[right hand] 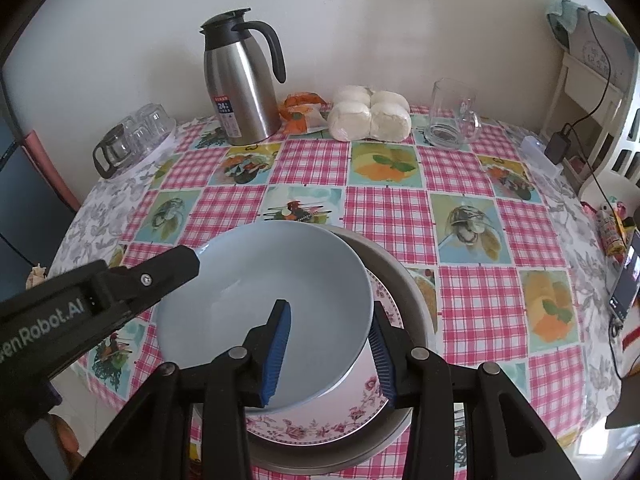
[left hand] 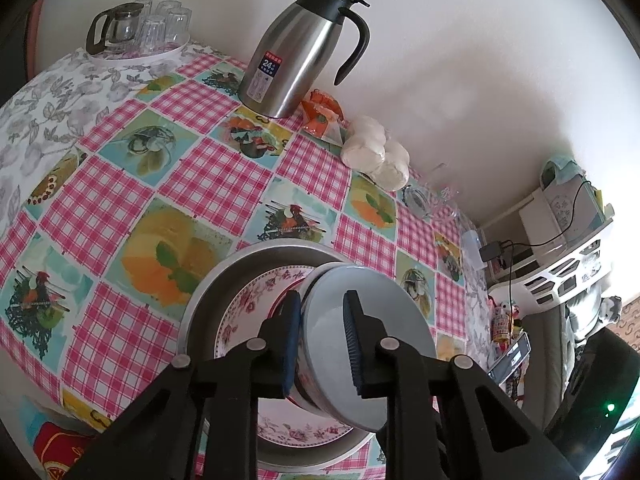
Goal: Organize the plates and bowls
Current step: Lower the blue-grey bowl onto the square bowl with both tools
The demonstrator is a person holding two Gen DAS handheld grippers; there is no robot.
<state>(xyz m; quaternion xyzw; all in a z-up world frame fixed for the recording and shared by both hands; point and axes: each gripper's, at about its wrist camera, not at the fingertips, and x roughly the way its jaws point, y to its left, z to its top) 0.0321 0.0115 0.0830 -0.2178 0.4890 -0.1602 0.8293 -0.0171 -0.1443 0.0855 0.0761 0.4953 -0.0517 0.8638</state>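
**Blue bowl gripped from two sides over stacked dishes**

Left hand-held gripper (left hand: 322,340) closed on the rim of the pale blue bowl (left hand: 360,344), one blue-padded finger outside the wall, the other inside, low centre of the left wrist view. Right hand-held gripper (right hand: 332,348) likewise clamped on the near right rim of the same bowl (right hand: 256,292), one finger inside, one outside. Bowl tilted, held above a flowered plate (right hand: 352,412) lying inside a wide grey metal pan (right hand: 404,280) at the lower middle of the frame. Pan resting on the bench (right hand: 384,208) under a pink checked cloth. Further back, near the wall: a steel thermos jug (right hand: 240,92) upper left of centre, an orange packet (right hand: 300,116) just beside it, a bag of white buns (right hand: 368,116) at centre, a clear glass mug (right hand: 452,116) to the right. A tray of upturned glasses (right hand: 136,136) at the far left edge.
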